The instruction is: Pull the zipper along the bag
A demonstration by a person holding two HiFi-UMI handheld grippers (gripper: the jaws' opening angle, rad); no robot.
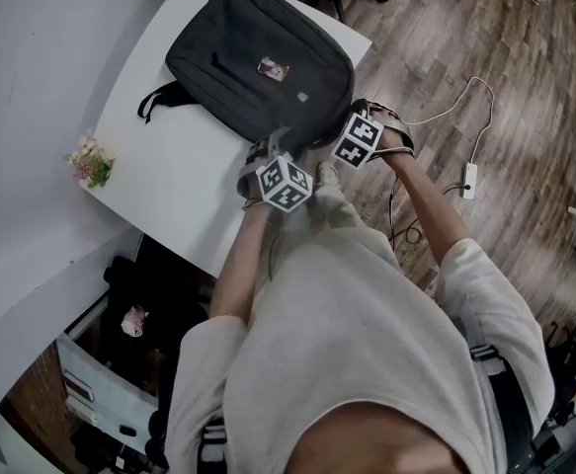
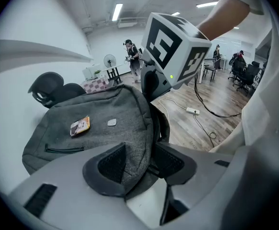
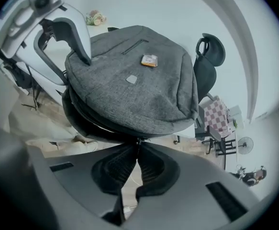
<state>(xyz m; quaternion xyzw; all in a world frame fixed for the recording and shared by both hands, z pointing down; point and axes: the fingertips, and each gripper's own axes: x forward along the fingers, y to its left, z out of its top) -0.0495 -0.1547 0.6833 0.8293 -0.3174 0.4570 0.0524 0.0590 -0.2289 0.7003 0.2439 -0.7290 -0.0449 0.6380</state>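
Observation:
A dark grey backpack (image 1: 258, 67) lies flat on the white table (image 1: 169, 196), with a small orange tag (image 1: 270, 67) on its top. My left gripper (image 1: 271, 149) is at the bag's near corner. In the left gripper view the corner of the backpack (image 2: 96, 123) fills the gap of the left gripper (image 2: 140, 161), and both pads touch the fabric. My right gripper (image 1: 337, 126) is at the near right edge. In the right gripper view the right gripper (image 3: 138, 147) is shut on the small zipper pull (image 3: 138, 141), just under the edge of the backpack (image 3: 129, 85).
A small bunch of flowers (image 1: 90, 161) stands at the table's left edge. A white power strip (image 1: 470, 179) and its cable lie on the wooden floor to the right. A black office chair (image 3: 208, 56) stands beyond the table. People stand far off in the room (image 2: 129, 56).

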